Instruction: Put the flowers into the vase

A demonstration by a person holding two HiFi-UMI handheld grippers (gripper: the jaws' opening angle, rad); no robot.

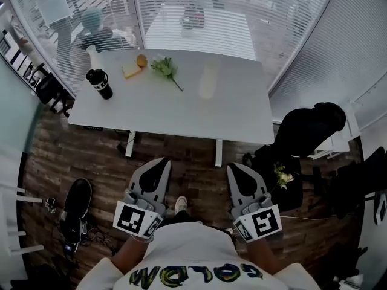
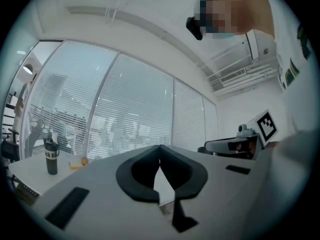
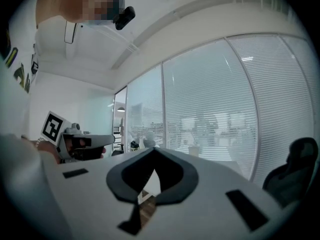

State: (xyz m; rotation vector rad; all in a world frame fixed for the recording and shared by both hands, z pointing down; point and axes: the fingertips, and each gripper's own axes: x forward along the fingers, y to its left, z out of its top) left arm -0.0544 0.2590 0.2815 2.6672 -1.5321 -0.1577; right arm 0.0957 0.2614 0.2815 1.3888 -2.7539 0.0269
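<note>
A small bunch of flowers (image 1: 164, 68) with green stems lies on the white table (image 1: 242, 113), toward its far side. A pale, translucent vase (image 1: 207, 81) stands just right of them. Both grippers are held low in front of the person's body, over the wooden floor and short of the table's near edge. My left gripper (image 1: 165, 161) has its jaws together with nothing between them, as the left gripper view (image 2: 160, 147) also shows. My right gripper (image 1: 230, 167) is likewise shut and empty (image 3: 154, 150). Both point level toward the table.
A black tumbler (image 1: 100, 83), a yellow block (image 1: 131, 70) and a small orange thing (image 1: 141, 60) sit at the table's left end. A black chair (image 1: 311, 132) stands to the right and black shoes (image 1: 75, 207) lie on the floor at left. Glass walls with blinds stand behind the table.
</note>
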